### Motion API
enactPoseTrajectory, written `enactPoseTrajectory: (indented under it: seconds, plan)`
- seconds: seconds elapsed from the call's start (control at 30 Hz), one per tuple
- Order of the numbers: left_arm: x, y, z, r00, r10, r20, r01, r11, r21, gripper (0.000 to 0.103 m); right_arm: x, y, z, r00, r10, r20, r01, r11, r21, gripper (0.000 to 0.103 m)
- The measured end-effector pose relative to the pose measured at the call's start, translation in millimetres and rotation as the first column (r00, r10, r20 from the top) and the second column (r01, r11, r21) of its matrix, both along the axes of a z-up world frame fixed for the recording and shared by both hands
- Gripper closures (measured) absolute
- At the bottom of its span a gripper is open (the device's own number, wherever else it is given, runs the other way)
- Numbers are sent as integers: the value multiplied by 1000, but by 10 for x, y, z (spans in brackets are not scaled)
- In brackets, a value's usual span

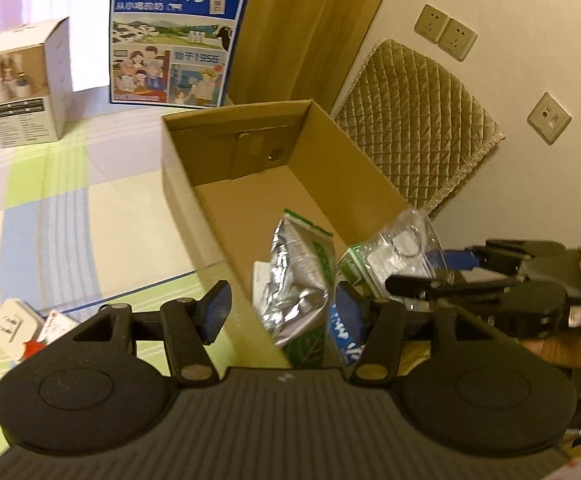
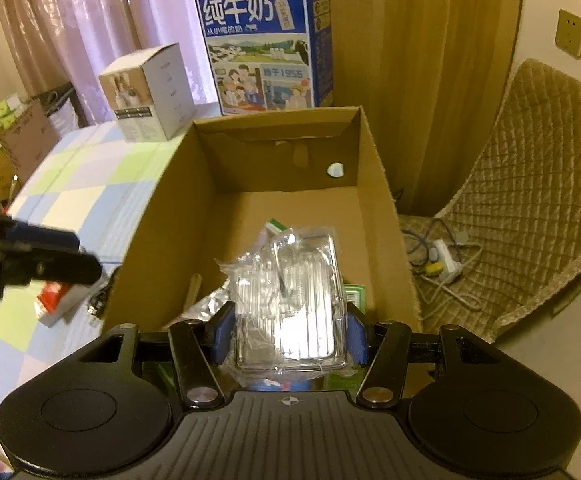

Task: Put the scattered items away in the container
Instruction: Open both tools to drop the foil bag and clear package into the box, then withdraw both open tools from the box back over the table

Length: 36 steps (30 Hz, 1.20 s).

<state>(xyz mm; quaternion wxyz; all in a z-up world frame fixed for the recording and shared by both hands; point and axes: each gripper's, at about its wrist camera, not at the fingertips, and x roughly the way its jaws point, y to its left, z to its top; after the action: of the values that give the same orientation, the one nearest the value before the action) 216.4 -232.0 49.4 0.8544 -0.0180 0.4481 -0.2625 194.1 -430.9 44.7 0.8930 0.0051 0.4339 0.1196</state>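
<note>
- Putting-in step, by the look of it: clear plastic pack [image 2: 290,300] held right over the open cardboard box [image 2: 386,216].
- Right gripper [image 2: 288,330] clamped on the clear plastic pack, one blue pad on each side, squeezing it in the middle.
- Pack up above the near end of the box, not yet resting on the bottom, as far as can be told.
- Already in the box: a silver foil bag [image 1: 294,276] with green print, leaning up at the near end, plus a green carton [image 2: 352,296] poking out under the pack.
- Far end of the box bare, just brown floor.
- Left gripper [image 1: 282,312] holding nothing, jaws wide apart, one finger outside the box wall and one inside, near the foil bag.
- Cannot tell if that inside finger touches the bag or only sits just beside it.
- Next move, as a guess: lower the pack a bit, then let the right jaws come apart so it drops onto the pile.
- Care needed: pack thin and crinkly, may stick to a pad or tip over the low side wall.
- Still out on the checked bed cover [image 1: 50,200]: a small white thing [image 1: 12,326] and a red and white packet [image 1: 52,326], near the left gripper.
- Likely the next pick for the empty left gripper.
- Milk carton case [image 1: 176,32] and white box [image 1: 22,84] standing well behind the cardboard box, upright.
</note>
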Motion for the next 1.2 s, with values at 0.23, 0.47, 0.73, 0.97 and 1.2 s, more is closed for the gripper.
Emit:
enactPoseTrajectory:
  seconds: [0.23, 0.47, 0.73, 0.97, 1.2]
  plan:
    - [-185, 200, -21, 1000, 9, 21, -9, 999, 33, 45, -118, 74, 91, 1000, 4, 17, -3, 1000, -3, 36]
    - [-436, 431, -70, 999, 28, 25, -29, 998, 53, 42, -406, 306, 100, 999, 41, 17, -39, 997, -63, 31]
    - [-710, 689, -95, 998, 57, 21, -58, 996, 64, 38, -766, 675, 183, 995, 88, 48, -84, 994, -67, 26]
    - [-973, 990, -82, 995, 95, 40, -98, 992, 85, 28, -1019, 1010, 242, 987, 142, 69, -137, 988, -72, 20]
    - [-1179, 1320, -54, 988, 142, 58, -148, 984, 104, 21, -1171, 1303, 244, 980, 187, 73, -183, 981, -65, 17]
